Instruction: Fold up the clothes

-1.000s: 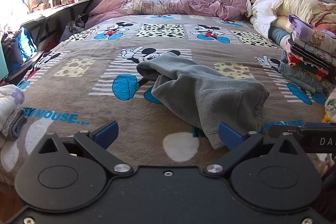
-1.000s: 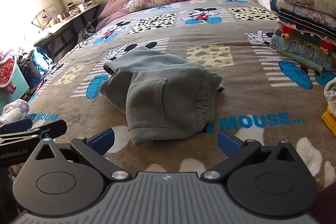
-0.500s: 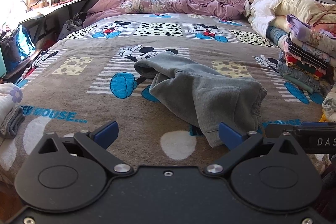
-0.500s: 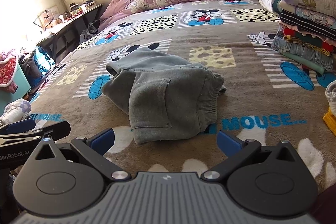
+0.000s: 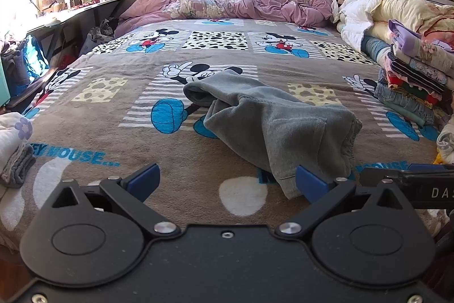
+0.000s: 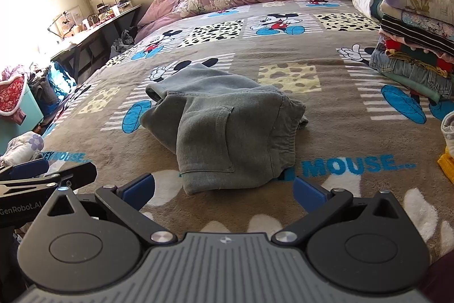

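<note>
A grey sweatpants-like garment point(image 5: 272, 121) lies loosely folded on the Mickey Mouse blanket point(image 5: 113, 115), also seen in the right wrist view point(image 6: 227, 127) with a patch pocket on top and the elastic waistband to the right. My left gripper point(image 5: 227, 182) is open and empty, just short of the garment's near edge. My right gripper point(image 6: 224, 190) is open and empty, its blue pads point(image 6: 139, 189) either side of the garment's near hem, not touching it. Each gripper shows at the edge of the other's view.
A tall stack of folded clothes point(image 6: 414, 47) and bedding stands along the right side of the bed. A crumpled purple duvet point(image 5: 232, 2) lies at the headboard. A small pile of folded items point(image 5: 14, 149) sits at the near left edge. A desk point(image 5: 73, 16) stands left.
Both grippers have moved slightly forward towards the grey garment, which now looks a little nearer. The garment itself has not moved. Both grippers stay open.
</note>
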